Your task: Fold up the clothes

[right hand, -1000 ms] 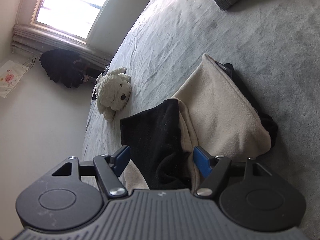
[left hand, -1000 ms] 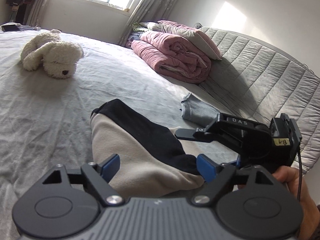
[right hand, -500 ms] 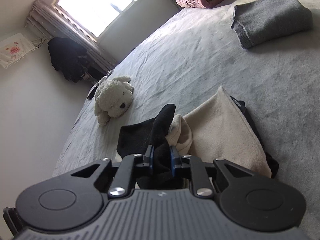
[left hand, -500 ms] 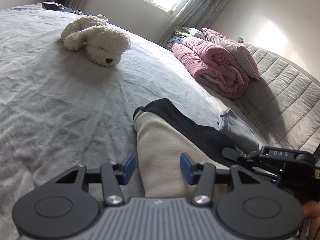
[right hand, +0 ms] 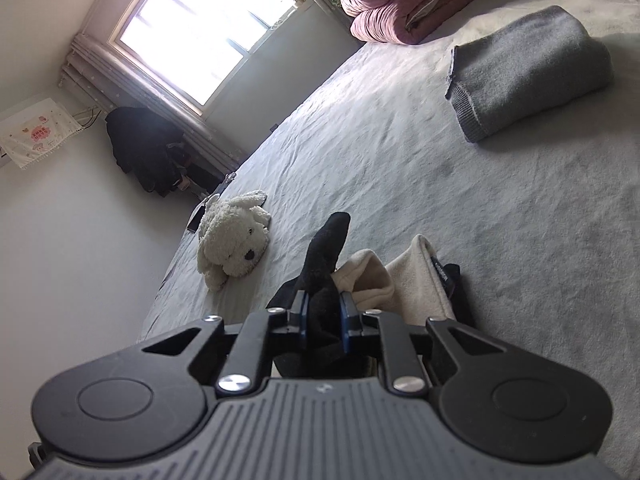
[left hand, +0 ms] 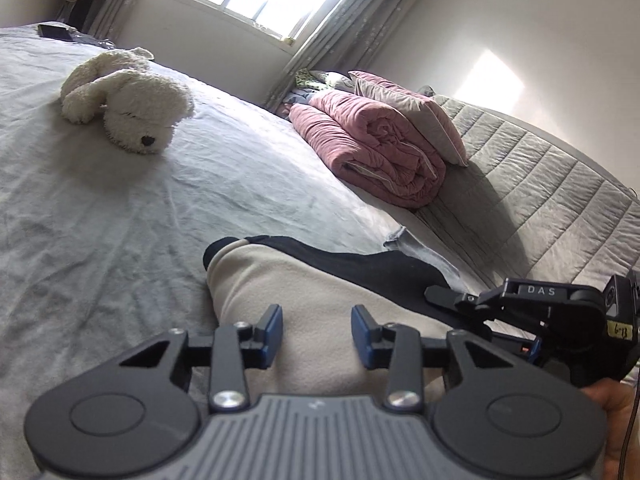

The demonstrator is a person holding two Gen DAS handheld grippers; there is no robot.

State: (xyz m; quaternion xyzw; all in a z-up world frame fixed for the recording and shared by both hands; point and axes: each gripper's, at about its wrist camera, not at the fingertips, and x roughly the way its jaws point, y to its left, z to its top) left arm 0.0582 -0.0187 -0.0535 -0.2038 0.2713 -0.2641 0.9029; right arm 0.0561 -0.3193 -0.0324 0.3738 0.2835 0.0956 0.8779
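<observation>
Here, on a grey-sheeted bed [left hand: 100, 216], a cream-and-black fleece garment [left hand: 288, 292] lies bunched near the front edge, its cream panel uppermost and a black layer showing along its far side. The left gripper [left hand: 317, 332] sits low over the cream cloth, its blue pads [left hand: 273, 330] set either side of a fold and its jaws closing, the fabric between them but not visibly pinched. The right gripper [right hand: 323, 312] is clamped narrow on a black part of the same garment [right hand: 416, 276], a dark point of cloth standing up beyond its fingertips; from the left wrist camera it appears at the right edge, with part of a hand [left hand: 612, 400] behind it. A white plush dog [left hand: 128, 108] lies farther up the bed, well apart from the garment. A folded grey sweater [right hand: 528, 68] rests towards the headboard side, and a rolled pink quilt [left hand: 368, 148] lies against the grey quilted headboard [left hand: 552, 196], below a bright window [right hand: 208, 28].
</observation>
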